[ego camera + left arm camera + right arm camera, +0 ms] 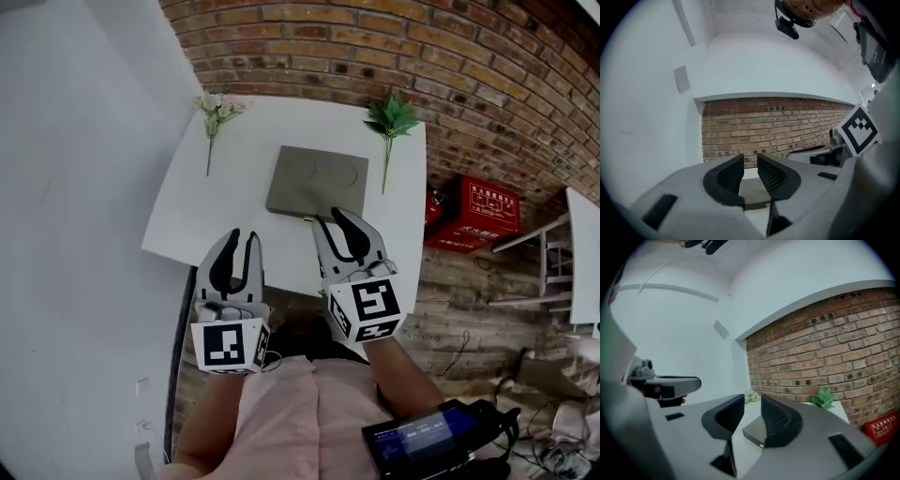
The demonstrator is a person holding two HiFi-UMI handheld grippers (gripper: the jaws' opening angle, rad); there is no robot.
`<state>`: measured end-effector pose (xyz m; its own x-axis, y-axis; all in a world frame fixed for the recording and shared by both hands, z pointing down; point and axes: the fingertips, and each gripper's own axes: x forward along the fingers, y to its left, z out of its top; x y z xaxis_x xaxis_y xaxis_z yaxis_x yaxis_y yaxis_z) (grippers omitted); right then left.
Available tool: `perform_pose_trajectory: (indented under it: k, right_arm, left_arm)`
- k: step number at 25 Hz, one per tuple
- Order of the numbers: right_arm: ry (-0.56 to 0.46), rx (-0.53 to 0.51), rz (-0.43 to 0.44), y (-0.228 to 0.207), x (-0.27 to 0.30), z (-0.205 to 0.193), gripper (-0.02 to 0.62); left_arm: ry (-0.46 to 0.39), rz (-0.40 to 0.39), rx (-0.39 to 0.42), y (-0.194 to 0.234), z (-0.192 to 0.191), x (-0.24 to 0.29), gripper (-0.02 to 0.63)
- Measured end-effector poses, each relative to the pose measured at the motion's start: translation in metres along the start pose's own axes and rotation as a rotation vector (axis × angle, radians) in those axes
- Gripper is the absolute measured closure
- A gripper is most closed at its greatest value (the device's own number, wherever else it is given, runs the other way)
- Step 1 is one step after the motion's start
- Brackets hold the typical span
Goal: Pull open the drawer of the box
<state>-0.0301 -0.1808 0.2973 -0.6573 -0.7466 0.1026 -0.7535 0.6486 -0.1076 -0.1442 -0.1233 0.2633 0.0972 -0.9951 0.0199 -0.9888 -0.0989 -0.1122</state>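
Box (317, 181), flat grey slab on smooth white table (202, 220); left tongs (244, 240), right tongs (331, 219) apart.

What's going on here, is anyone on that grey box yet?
Not yet. A person holds a two-jaw gripper in each hand above the near edge of a white table. The left gripper and right gripper both have their jaws apart with nothing between them. The flat grey box lies just ahead, apparently untouched, with no drawer pulled out. The right gripper is closest to its front edge.
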Motion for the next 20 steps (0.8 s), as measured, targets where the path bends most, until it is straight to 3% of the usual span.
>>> perform_pose_trajectory:
  k: [5,12,20]
  right_arm:
    - [0.01,-0.012,-0.015,0.001,0.019,0.004,0.48]
    - [0.065,0.015,-0.07,-0.005,0.049,-0.014,0.479]
    - [0.175,0.108,-0.133,-0.014,0.058,-0.073,0.479]
  left_arm:
    - [-0.008,-0.011,-0.005,0.016,0.004,0.014,0.515]
    - [0.01,-0.083,-0.015,0.035,-0.007,0.046,0.514]
    - [0.094,-0.156,-0.04,0.042,-0.048,0.065,0.511]
